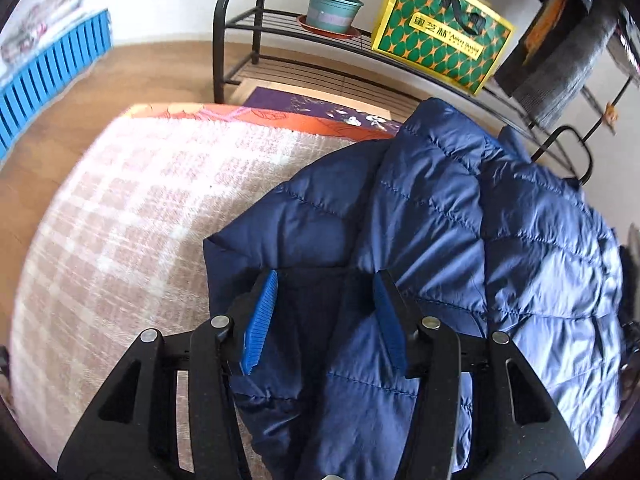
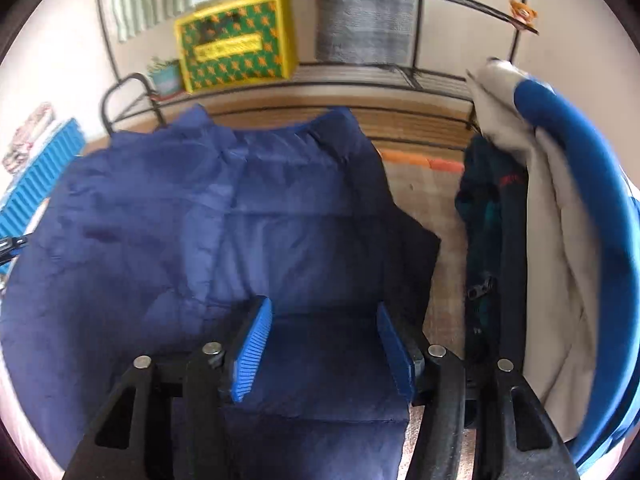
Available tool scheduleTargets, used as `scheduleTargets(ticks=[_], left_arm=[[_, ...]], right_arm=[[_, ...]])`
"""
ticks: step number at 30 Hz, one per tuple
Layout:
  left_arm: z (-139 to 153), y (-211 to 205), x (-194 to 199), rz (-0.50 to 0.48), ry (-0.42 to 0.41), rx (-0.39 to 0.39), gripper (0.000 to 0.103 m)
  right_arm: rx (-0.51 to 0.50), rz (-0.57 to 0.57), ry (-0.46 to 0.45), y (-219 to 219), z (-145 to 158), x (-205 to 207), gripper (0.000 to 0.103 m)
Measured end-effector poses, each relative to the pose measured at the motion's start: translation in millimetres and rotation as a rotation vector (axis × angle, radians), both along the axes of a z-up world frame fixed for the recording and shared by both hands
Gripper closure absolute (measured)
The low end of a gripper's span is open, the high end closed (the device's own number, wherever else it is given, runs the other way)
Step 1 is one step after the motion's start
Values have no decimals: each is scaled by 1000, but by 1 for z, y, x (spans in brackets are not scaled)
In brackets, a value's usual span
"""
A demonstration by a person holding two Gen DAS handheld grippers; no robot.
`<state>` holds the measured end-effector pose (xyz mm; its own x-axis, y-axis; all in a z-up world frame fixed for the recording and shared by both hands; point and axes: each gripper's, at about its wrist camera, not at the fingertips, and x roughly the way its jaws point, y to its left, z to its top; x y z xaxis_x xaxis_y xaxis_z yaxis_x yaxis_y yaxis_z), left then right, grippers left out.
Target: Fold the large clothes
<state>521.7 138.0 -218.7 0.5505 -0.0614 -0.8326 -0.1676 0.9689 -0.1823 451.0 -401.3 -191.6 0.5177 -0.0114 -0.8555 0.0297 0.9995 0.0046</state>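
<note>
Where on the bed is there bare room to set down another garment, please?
The widest free patch is the checked cover left of the jacket, out to the orange edge. A narrow strip of cover runs between the jacket and the dark clothes. It is crowded on the right, where a pale garment hangs beside them.

The yellow and green gift bag (image 1: 442, 28) on the black metal rack (image 1: 280, 20) carries a yellow band with three Chinese characters that read about as 雷芝林, then smaller Latin letters too blurred to make out. In the right wrist view the same bag's band is only a smear. A dark garment (image 2: 496, 216) there bears small red lettering, unreadable
</note>
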Motion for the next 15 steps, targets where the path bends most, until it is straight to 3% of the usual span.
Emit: scheduleTargets(ticks=[3, 9, 11, 15], left_arm=[[24, -13, -9, -17, -56, 76, 51], [92, -81, -35, -211, -207, -17, 51], [103, -120, -32, -300, -219, -23, 50], [103, -197, -12, -412, -247, 47, 50]], right_arm=[[8, -32, -19, -3, 12, -10, 43], [253, -95, -113, -23, 52, -97, 43], [313, -123, -105, -23, 55, -131, 37], [379, -145, -22, -17, 44, -178, 34]])
